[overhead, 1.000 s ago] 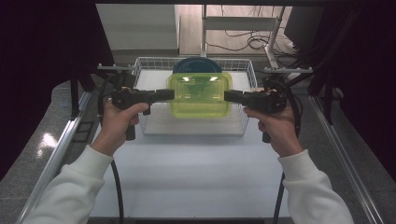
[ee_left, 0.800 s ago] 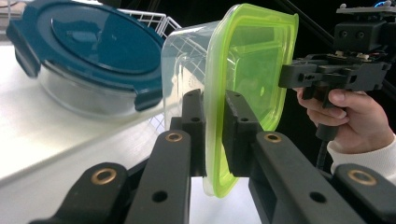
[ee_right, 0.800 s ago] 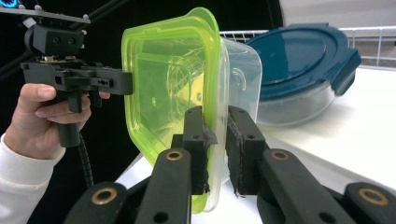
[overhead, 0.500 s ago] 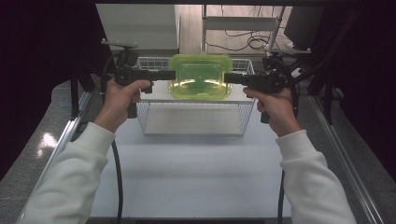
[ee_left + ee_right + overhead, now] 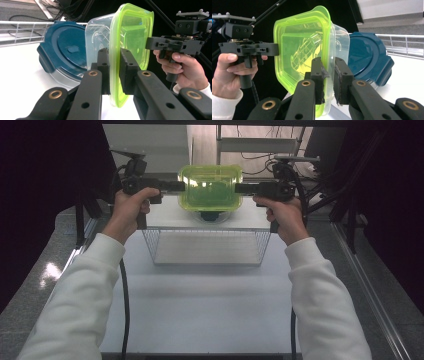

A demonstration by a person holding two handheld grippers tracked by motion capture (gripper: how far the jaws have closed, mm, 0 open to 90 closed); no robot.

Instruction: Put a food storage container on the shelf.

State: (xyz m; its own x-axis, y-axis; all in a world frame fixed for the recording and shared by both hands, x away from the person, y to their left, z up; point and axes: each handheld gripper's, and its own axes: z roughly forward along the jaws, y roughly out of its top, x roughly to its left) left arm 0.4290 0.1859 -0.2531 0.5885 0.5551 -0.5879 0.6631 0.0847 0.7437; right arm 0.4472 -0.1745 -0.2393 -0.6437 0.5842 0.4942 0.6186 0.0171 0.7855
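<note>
container [image 5: 210,187]: glossy clear plastic | lid [image 5: 132,37]: translucent green plastic

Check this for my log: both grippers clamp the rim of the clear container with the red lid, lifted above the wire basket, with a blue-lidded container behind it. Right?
Not quite: the lid is yellow-green, not red, as the high view shows. The rest holds: the left gripper and right gripper both clamp the rim of the clear container, lifted above the wire basket, with the blue-lidded container behind it.
</note>
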